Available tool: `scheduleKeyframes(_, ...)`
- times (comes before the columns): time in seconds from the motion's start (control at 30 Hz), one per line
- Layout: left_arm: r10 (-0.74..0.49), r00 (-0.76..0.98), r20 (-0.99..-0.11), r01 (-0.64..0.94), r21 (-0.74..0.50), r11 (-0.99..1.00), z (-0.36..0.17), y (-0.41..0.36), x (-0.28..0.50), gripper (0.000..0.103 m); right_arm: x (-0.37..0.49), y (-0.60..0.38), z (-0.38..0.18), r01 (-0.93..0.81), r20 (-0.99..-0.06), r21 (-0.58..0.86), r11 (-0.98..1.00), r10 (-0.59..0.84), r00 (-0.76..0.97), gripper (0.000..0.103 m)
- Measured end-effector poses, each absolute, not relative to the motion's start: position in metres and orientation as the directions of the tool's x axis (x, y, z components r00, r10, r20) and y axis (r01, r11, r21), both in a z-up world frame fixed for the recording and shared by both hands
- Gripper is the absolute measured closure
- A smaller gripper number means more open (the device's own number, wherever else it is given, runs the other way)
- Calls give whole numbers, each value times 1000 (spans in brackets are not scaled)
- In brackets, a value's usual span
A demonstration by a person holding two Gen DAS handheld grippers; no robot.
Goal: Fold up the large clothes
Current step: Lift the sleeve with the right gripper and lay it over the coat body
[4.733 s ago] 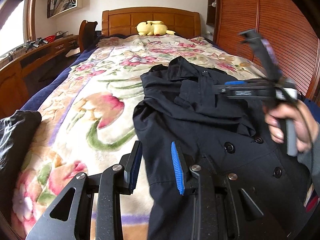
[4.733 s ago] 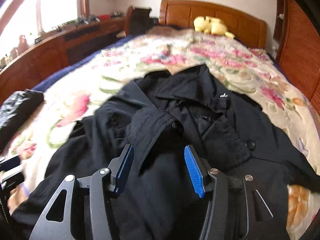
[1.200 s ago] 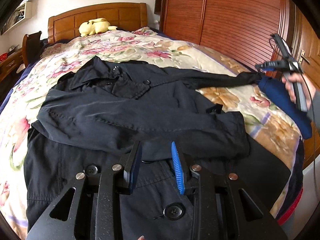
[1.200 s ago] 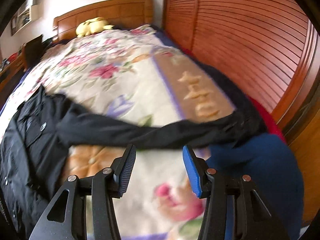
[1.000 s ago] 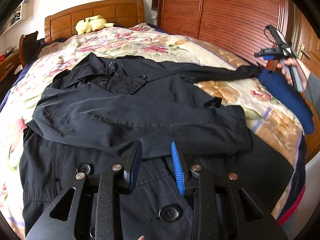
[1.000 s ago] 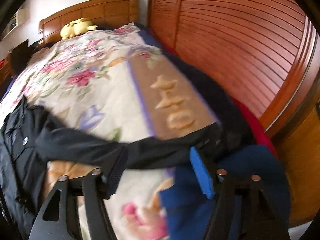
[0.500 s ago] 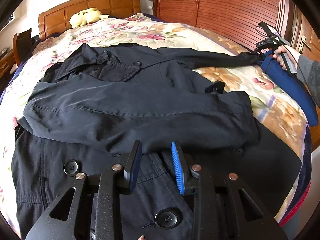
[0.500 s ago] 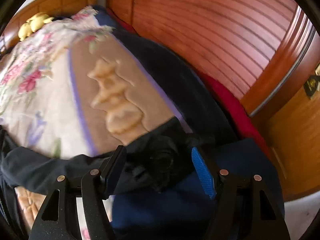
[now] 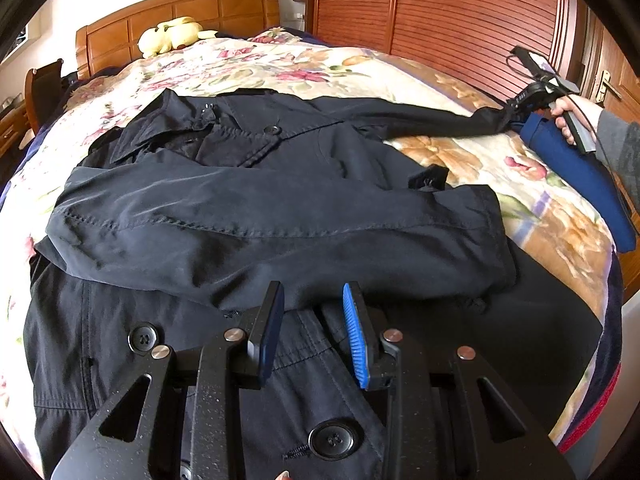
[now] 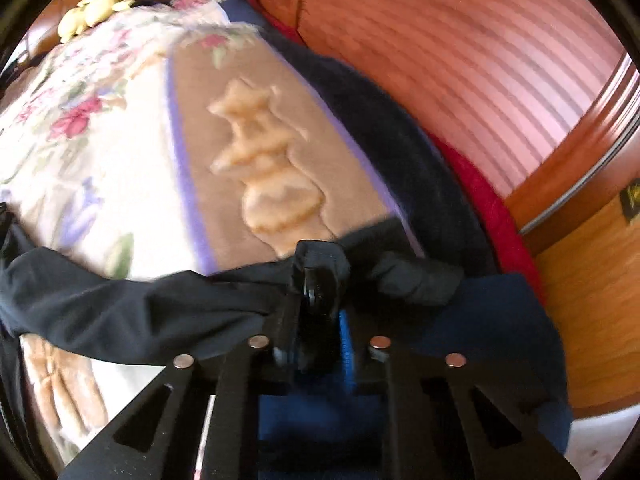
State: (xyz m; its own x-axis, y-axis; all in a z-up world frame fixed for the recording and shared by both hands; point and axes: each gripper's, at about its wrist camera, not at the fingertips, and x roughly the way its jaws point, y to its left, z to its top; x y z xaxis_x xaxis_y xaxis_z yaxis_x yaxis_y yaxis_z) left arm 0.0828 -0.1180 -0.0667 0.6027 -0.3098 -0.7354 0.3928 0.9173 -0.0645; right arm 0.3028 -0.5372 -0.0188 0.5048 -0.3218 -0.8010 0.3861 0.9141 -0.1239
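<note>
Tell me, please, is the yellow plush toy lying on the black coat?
No, the plush toy sits by the headboard, well beyond the coat spread on the blanket.

Right wrist view is smearing w/ motion blur: the floral blanket (image 10: 132, 128) and the slatted wardrobe (image 10: 460, 60) are losing detail. The right tool (image 10: 320, 300) is closing on the coat sleeve's cuff (image 10: 320, 264), and the cloth is hiding its pads. In the left view the coat (image 9: 260, 216) hem is running off the bottom edge, under the left tool (image 9: 312, 320). The person's sleeve (image 9: 620, 140) is getting cut off at the right edge. A chair (image 9: 42, 88) is half out of frame at left.
</note>
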Motion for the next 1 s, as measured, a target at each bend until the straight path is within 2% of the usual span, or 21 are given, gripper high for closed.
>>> scheduleKeyframes(0.53,-347,671,-656,391,-85,917,-24,-88,57,71,225,-377,105,150,-594,-236,960,-265,759,90)
scheduleKeyframes(1.0,-306,731,-609,334,-71,940,-3,-26,34,71,145,-243,166,-5,-488,-366,931,-187,853,90)
